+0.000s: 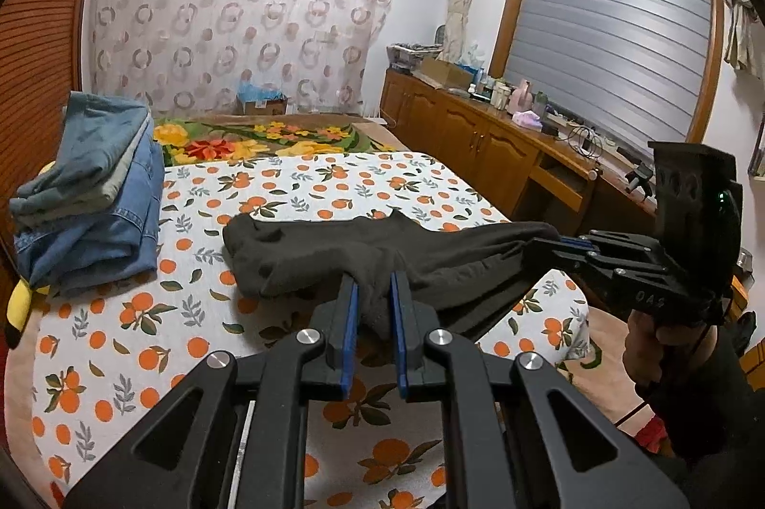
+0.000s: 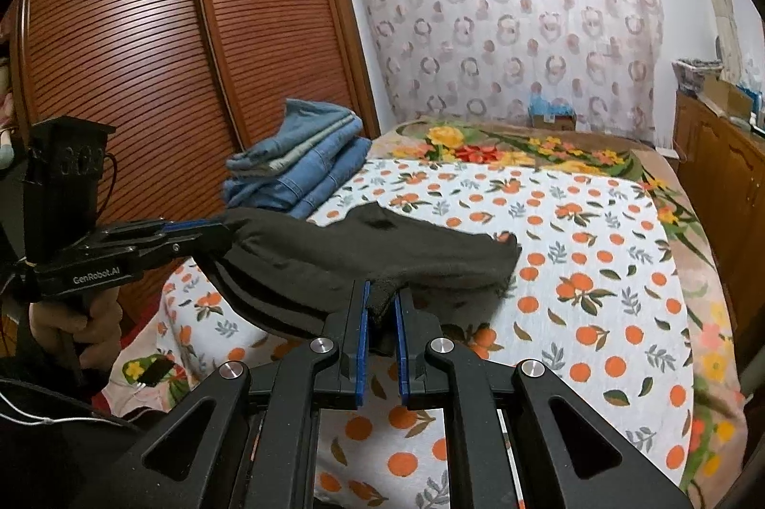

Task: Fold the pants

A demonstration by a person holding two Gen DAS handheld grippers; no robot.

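Between my left gripper [image 1: 373, 294] pads, dark pants [image 1: 334, 251] fabric is pinched above the orange-print sheet [image 1: 287, 184]; my right gripper [image 1: 550, 243] nips the same near edge. Both ends should travel level toward the far hem.

Right gripper [image 2: 382, 303] pinches cloth too; only this view shows the wardrobe [image 2: 143, 55] behind folded jeans [image 2: 306, 169], left of the pants [image 2: 382, 255].

Jeans stack [image 1: 91, 193] blocking left bedside, bedsheet [image 1: 363, 184] beyond open (mostly)
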